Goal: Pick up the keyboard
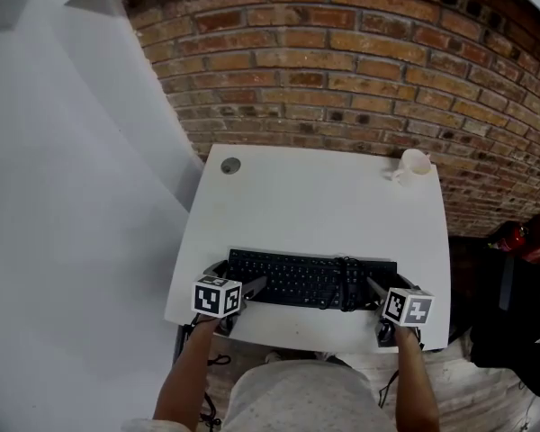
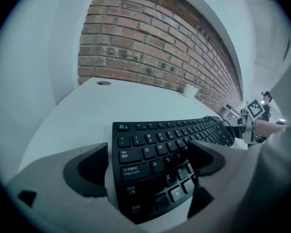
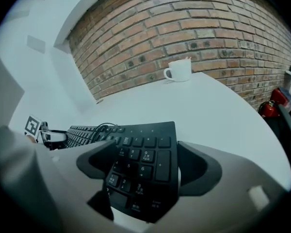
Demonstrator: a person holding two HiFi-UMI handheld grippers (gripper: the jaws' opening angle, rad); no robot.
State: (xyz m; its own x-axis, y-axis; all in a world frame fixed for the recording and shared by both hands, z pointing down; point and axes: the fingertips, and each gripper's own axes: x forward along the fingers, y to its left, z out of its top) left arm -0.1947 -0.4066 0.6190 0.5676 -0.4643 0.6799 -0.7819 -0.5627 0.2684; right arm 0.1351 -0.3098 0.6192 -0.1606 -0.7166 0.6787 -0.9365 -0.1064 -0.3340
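Observation:
A black keyboard (image 1: 310,280) lies flat near the front edge of the white table (image 1: 315,196), with its cable coiled on its right part. My left gripper (image 1: 236,277) is at the keyboard's left end. In the left gripper view the jaws of the left gripper (image 2: 148,166) stand wide, with that end of the keyboard (image 2: 160,144) between them and a sliver of table showing beside one pad. My right gripper (image 1: 389,288) is at the number-pad end. The right gripper (image 3: 143,164) straddles this end of the keyboard (image 3: 140,154) in the same way, jaws wide.
A white cup (image 1: 414,162) stands at the table's far right corner, by the brick wall (image 1: 360,61). A round cable hole (image 1: 230,165) sits at the far left corner. A red object (image 1: 522,235) is on the floor to the right. A white wall runs along the left.

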